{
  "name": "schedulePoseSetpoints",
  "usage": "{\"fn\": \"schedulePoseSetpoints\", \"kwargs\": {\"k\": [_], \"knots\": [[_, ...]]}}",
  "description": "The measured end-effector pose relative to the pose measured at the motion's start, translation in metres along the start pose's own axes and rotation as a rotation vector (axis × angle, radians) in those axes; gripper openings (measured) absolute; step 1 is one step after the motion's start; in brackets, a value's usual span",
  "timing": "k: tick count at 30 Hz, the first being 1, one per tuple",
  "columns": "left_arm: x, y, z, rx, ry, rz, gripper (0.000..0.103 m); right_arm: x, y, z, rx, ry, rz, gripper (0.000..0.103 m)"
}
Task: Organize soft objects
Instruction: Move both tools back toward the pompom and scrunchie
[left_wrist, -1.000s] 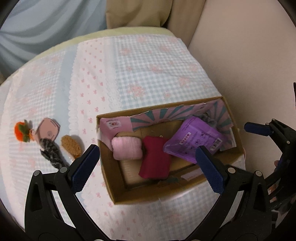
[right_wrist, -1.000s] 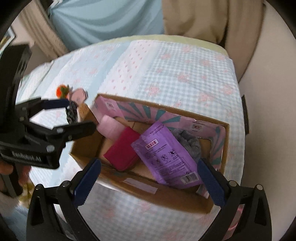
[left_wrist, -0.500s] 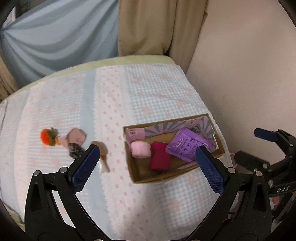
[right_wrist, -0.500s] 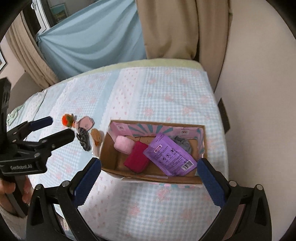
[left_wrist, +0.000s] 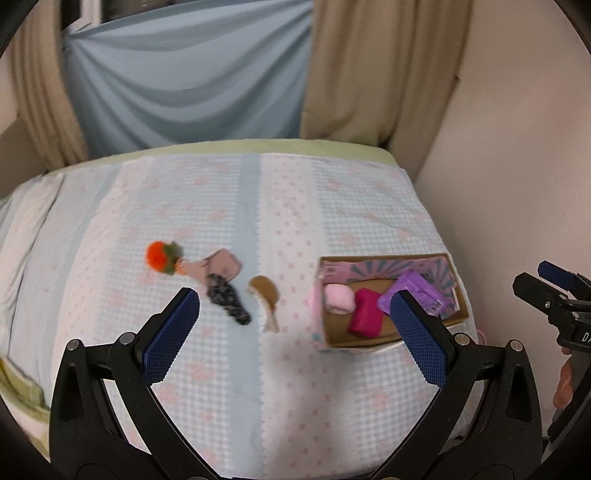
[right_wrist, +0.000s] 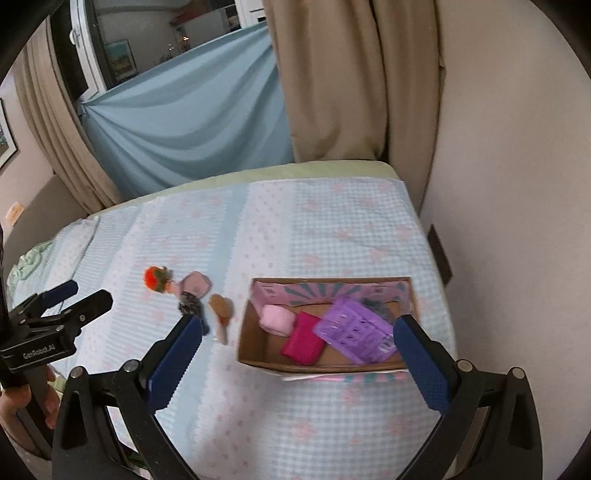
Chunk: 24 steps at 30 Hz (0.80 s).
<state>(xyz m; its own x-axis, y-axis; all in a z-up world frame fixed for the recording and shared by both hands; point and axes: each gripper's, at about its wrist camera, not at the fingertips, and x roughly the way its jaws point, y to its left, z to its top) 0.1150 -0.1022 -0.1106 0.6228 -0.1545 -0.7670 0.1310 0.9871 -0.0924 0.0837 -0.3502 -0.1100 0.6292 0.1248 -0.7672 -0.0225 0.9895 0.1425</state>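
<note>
A cardboard box (left_wrist: 334, 335) (right_wrist: 251, 345) sits on the right of the bed. It holds a pink roll (left_wrist: 339, 298) (right_wrist: 276, 318), a magenta cloth (left_wrist: 365, 312) (right_wrist: 303, 341), a purple packet (left_wrist: 419, 291) (right_wrist: 354, 330) and a grey item (right_wrist: 376, 306). Left of it on the cover lie an orange pom (left_wrist: 159, 255) (right_wrist: 155, 278), a pink piece (left_wrist: 221, 264) (right_wrist: 195, 283), a dark knit piece (left_wrist: 227, 297) (right_wrist: 190, 304) and a brown piece (left_wrist: 265, 290) (right_wrist: 221, 306). My left gripper (left_wrist: 293, 332) (right_wrist: 74, 295) and my right gripper (right_wrist: 297, 360) (left_wrist: 543, 280) are open, empty and high above the bed.
The bed has a checked blue and pink cover (left_wrist: 295, 387) (right_wrist: 295, 236). A cream wall (left_wrist: 517, 166) runs along its right side. Beige curtains (right_wrist: 332, 92) and a blue sheet (left_wrist: 184, 92) hang behind the bed.
Both grippers have pulled up and back from the box, so the whole bed now shows. The objects have not moved.
</note>
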Motion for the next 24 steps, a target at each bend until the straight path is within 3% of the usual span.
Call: {"fn": "schedulePoseSetpoints", "kwargs": {"k": [5,12,18,24], "knots": [[-0.014,0.043,-0.006,-0.03,-0.02,0.059,0.103,0.005,0.03,0.001,-0.013,-0.02,0.043,0.103],[-0.007,0.112,-0.001,-0.077,-0.027,0.05,0.103,0.024,0.085,0.006,-0.024,-0.031,0.053,0.103],[0.023,0.181,0.014,-0.057,0.002,0.011,0.103,0.047,0.137,0.003,0.017,-0.036,0.022,0.103],[0.078,0.255,0.023,-0.052,0.028,-0.01,0.103,0.106,0.193,-0.003,0.05,-0.009,-0.001,0.103]]}}
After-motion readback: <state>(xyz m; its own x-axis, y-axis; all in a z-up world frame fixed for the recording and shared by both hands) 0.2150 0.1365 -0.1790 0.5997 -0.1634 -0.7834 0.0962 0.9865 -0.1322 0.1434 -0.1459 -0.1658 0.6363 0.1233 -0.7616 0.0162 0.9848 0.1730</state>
